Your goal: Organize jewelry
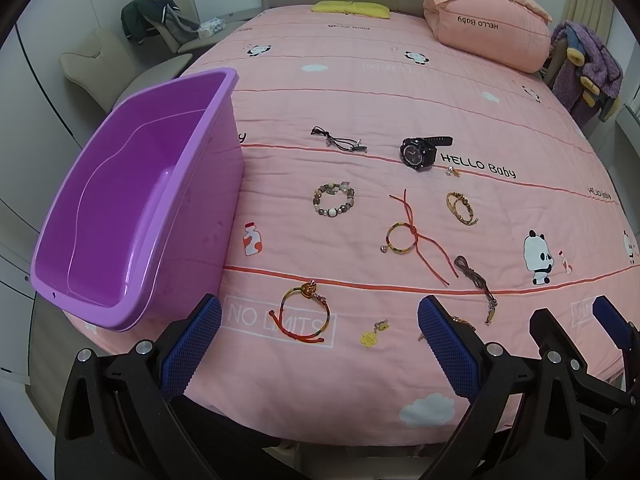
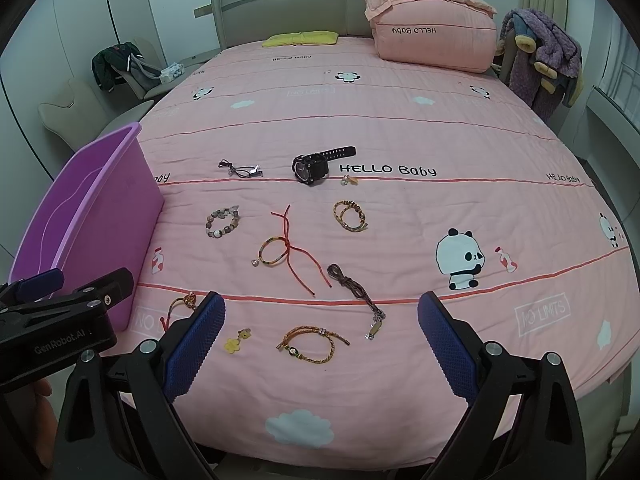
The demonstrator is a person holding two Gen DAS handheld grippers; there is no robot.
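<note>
- Jewelry lies scattered flat on the pink bedspread (image 2: 400, 128), filling the middle and lower part of both views; none of it is in the purple bin (image 1: 120, 200) yet, which sits at the left of the frame with its inside bare.
- Nearest the left gripper (image 1: 320, 344), low in its view, is a red cord bracelet (image 1: 306, 314) with an orange charm, and just right of it a small yellow flower charm (image 1: 370, 338).
- Low centre in the right wrist view, between the fingers of the right gripper (image 2: 320, 340), lies a braided gold-brown bracelet (image 2: 312, 344).
- Higher up sit a beaded bracelet (image 2: 223, 222), a black watch (image 2: 314, 166) and a brown cord (image 2: 352, 284) with a metal clasp.
- By my judgement the cords and braids are light, limp and likely to trail or snag, so pinching across the band itself seems best; the beads may roll, and the watch looks heaviest and stiffest, best taken at its case.
- Both pairs of jaws stand spread wide and hold nothing, hovering above the bedspread.
</note>
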